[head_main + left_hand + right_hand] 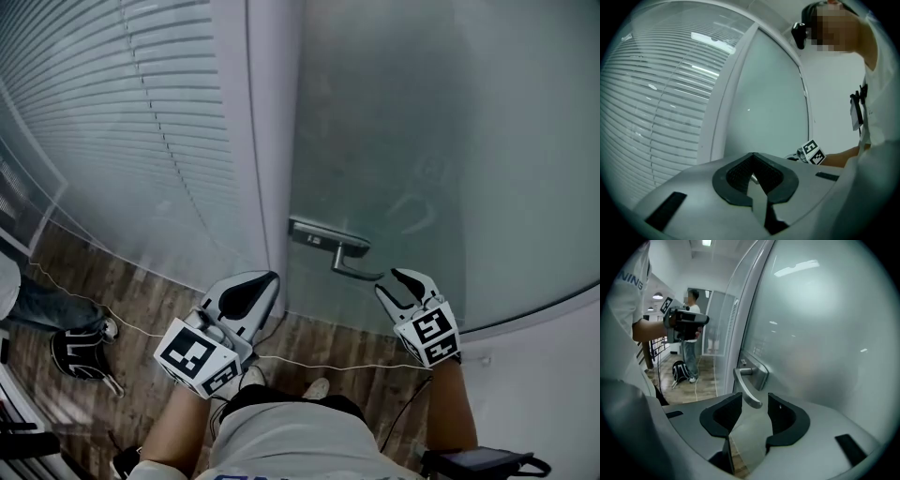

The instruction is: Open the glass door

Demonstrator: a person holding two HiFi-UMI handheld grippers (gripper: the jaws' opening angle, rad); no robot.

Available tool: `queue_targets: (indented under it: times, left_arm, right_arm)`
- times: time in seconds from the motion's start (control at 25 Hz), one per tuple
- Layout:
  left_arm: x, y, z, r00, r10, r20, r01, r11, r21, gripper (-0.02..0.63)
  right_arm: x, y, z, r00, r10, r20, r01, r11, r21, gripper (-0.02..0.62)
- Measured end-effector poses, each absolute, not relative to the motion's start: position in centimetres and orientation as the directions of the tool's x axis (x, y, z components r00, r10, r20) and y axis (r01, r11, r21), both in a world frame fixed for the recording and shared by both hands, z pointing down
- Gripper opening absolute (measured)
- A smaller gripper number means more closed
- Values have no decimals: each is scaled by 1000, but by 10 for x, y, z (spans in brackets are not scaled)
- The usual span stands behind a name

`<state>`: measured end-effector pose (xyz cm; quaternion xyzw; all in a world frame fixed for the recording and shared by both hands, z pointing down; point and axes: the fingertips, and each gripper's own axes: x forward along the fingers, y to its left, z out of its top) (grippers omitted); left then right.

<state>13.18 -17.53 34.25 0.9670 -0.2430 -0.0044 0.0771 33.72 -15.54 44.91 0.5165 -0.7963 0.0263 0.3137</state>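
Frosted glass fills the door [422, 141], shut in its frame [267, 141], with the metal handle [349, 265] at its left edge. The right claw [392, 284] sits just below the handle's free end, released and spread wide, probably lined up to take it. The right gripper view shows what the head view cannot: the handle's tip lies at the gap's mouth, pads [723, 414] clear of it. The left claw [752, 174] is clenched on nothing, held level beside the frame, likely kept out of the way.
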Motion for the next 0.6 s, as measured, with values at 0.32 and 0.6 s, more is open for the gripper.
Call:
queue_targets:
  times: [0.32, 0.6]
  left_arm:
    - [133, -179, 344, 877, -479, 26, -476, -861, 182, 0]
    - [131, -180, 347, 876, -481, 37, -479, -858, 186, 0]
  right_arm:
    - [336, -166, 469, -255, -771, 584, -811, 499, 306, 124]
    - [336, -165, 470, -272, -766, 583, -824, 498, 270, 117]
